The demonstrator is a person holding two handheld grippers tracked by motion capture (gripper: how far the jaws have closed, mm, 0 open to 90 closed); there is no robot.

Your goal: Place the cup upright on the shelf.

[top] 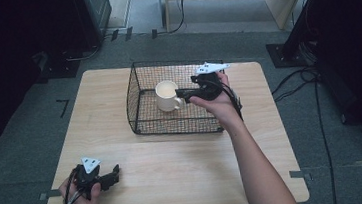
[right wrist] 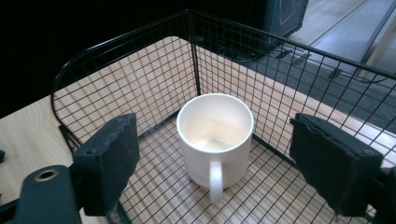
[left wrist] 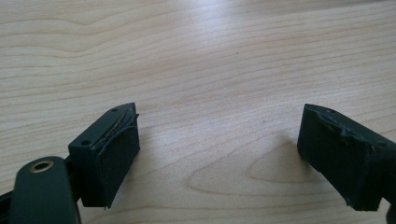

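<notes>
A cream mug stands upright inside a black wire basket on the wooden table; its handle faces right in the high view. My right gripper hovers over the basket just right of the mug, jaws open and empty. In the right gripper view the mug stands on the basket floor beyond the two pads, handle toward the camera, with nothing touching it. My left gripper rests near the table's front left corner. Its jaws stand wide apart over bare wood, as the left gripper view shows.
The basket's wire walls rise around the mug on all sides. Bare table stretches between the basket and the front edge. Cables and dark stands lie on the floor to the right of the table.
</notes>
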